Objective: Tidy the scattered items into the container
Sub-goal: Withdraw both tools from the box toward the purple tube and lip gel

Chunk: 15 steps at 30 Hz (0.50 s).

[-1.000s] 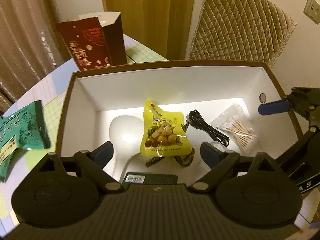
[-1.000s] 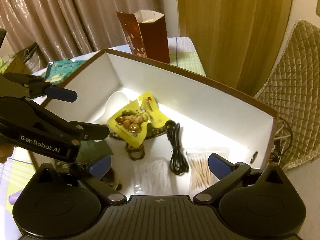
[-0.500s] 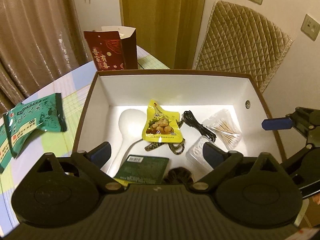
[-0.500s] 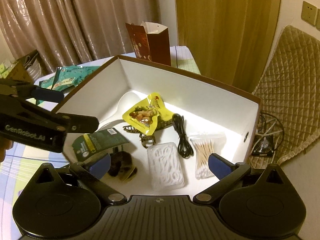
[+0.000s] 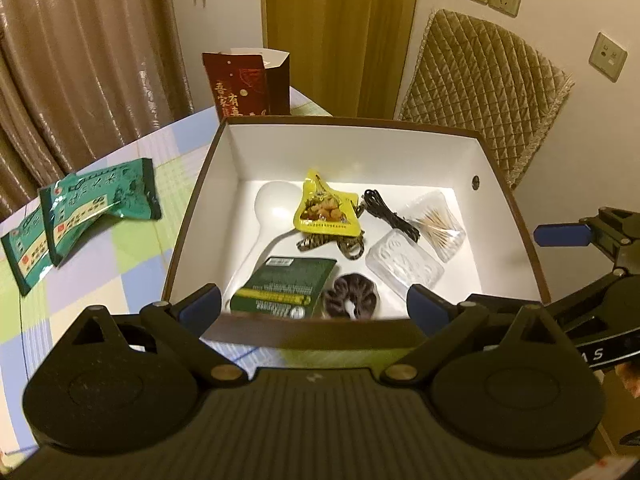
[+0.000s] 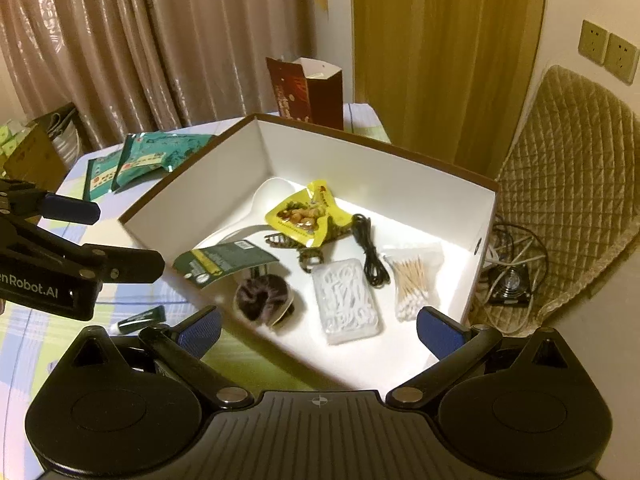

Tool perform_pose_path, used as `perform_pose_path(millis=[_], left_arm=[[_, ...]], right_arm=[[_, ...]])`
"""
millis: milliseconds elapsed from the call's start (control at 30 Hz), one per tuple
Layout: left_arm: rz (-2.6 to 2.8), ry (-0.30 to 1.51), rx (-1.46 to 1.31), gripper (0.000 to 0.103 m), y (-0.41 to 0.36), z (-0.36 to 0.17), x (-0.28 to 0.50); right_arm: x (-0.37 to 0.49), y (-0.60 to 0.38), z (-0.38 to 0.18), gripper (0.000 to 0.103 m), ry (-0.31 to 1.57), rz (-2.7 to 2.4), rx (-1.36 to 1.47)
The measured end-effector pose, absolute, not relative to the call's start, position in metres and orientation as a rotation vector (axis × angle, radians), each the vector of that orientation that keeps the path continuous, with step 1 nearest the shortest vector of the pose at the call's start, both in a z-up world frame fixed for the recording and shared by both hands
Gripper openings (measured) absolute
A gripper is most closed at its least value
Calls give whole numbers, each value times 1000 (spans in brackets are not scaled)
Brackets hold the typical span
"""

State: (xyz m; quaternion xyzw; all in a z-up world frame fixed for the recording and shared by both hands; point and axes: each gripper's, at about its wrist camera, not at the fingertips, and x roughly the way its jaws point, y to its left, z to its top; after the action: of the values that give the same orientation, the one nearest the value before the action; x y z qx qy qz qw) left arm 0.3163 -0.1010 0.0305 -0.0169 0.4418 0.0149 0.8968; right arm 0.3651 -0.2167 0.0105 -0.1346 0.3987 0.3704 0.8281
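Observation:
The brown box [image 5: 352,122] with white walls holds a yellow snack pouch [image 5: 326,212], a white spoon [image 5: 276,204], a black cable [image 5: 390,214], cotton swabs [image 5: 438,226], a clear plastic case [image 5: 404,266], a dark green packet [image 5: 286,288], a dark scrunchie [image 5: 350,296] and a leopard hair clip [image 5: 332,244]. My left gripper [image 5: 314,306] hangs open above the box's near rim, holding nothing. My right gripper [image 6: 319,330] is open and empty over the box's near right corner [image 6: 464,312]. Two green packets [image 6: 152,156] and a small dark tube [image 6: 142,320] lie on the checked tablecloth outside the box.
A dark red gift bag [image 5: 248,84] stands behind the box. A chair with a quilted cover [image 5: 484,92] is at the right, with a small fan and cables [image 6: 508,284] on the floor below it. Curtains hang behind the table, and a cardboard box [image 6: 32,152] sits far left.
Both grippers have drawn back and risen away from the box interior, so the whole box and more of the table now show. The items inside have not moved.

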Motion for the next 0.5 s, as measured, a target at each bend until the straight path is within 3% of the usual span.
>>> perform_pose_path(millis=[500], left_arm=[[111, 916, -104, 98, -85, 33, 239]], right_arm=[[311, -217, 6, 101, 881, 839, -248]])
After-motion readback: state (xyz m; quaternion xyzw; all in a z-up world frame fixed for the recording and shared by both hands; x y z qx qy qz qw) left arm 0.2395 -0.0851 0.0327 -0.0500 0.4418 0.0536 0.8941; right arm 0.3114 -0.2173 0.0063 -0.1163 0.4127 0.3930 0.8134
